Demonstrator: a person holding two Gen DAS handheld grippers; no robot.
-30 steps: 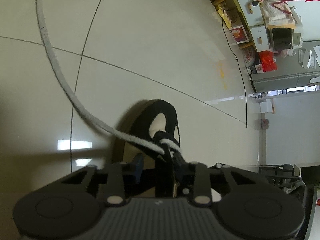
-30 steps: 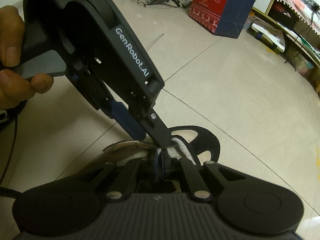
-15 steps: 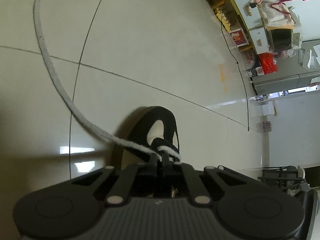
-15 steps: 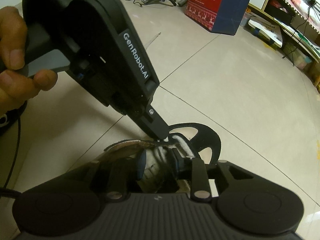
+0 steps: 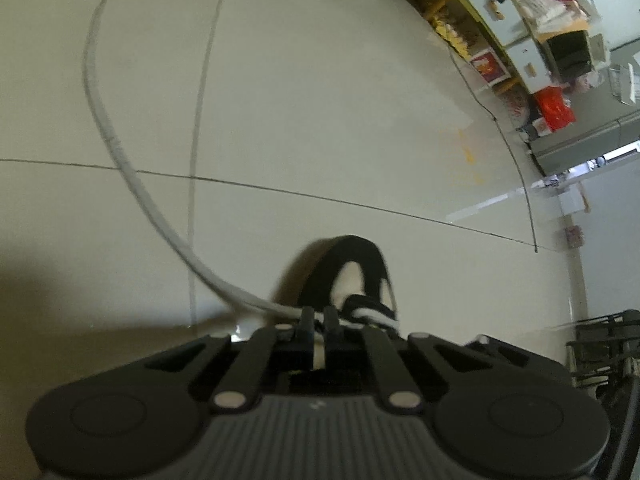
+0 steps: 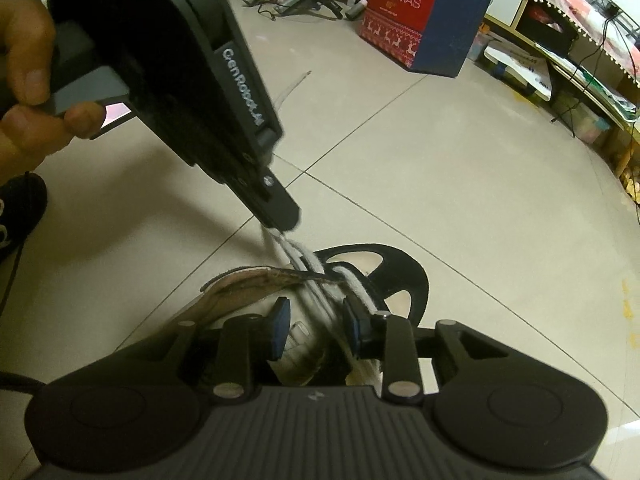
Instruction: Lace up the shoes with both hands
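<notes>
A black and cream shoe (image 5: 352, 272) lies on the tiled floor, seen in the right wrist view (image 6: 384, 276) too. My left gripper (image 5: 319, 314) is shut on the white lace (image 5: 132, 184), which trails in a long arc across the floor to the upper left. In the right wrist view the left gripper (image 6: 280, 224) is raised above the shoe, with the lace (image 6: 296, 256) stretched from its tip down to the eyelets. My right gripper (image 6: 318, 330) is open, its blue pads (image 6: 280, 328) on either side of the laces over the shoe's tongue.
A red and blue Christmas box (image 6: 424, 20) stands at the back. Low shelves with clutter (image 6: 568, 52) line the right wall. A black cable (image 5: 516, 168) runs over the floor. Another dark shoe (image 6: 20, 208) is at the left edge.
My right gripper has opened. My left gripper has shut on the lace and pulled it up and away from the shoe.
</notes>
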